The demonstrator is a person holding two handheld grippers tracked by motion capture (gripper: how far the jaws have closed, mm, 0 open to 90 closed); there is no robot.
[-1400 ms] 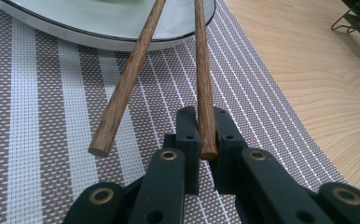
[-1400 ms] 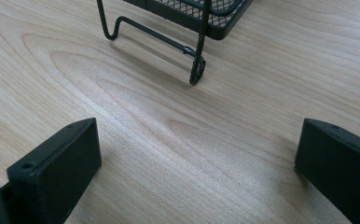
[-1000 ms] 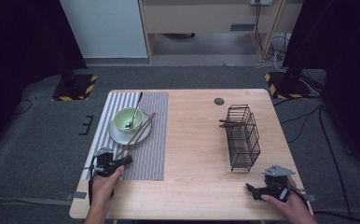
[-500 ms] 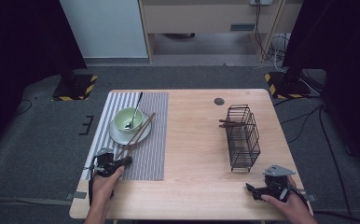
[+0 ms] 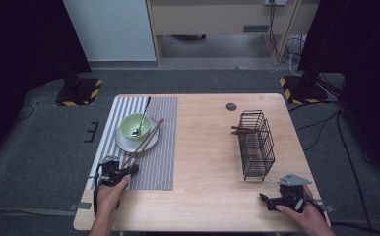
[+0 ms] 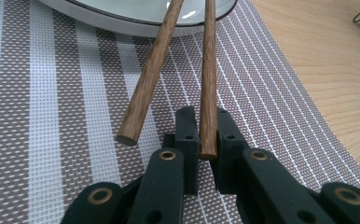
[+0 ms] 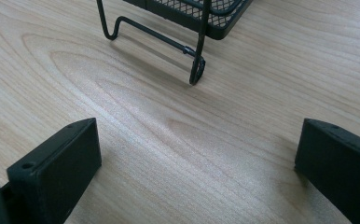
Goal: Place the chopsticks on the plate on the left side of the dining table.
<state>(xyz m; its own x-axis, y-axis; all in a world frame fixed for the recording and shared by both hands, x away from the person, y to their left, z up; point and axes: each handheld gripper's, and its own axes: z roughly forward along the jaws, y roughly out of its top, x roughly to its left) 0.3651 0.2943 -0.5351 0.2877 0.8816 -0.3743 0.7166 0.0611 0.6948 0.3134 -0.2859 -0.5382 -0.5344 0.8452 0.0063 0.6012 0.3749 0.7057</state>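
Wooden desk seen from high: left tool unmoved since a second ago, at chopsticks leaning on plate. Left gripper view: pinching one chopstick, probably ready for lifting. Right gripper view: right tool spread wide, near wire basket.

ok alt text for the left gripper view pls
The left claw is shut on the near end of one wooden chopstick, above a striped mat. A second chopstick lies free beside it, both leaning up onto a plate rim.

chopsticks brown | placemat grey-white striped | bowl pale green
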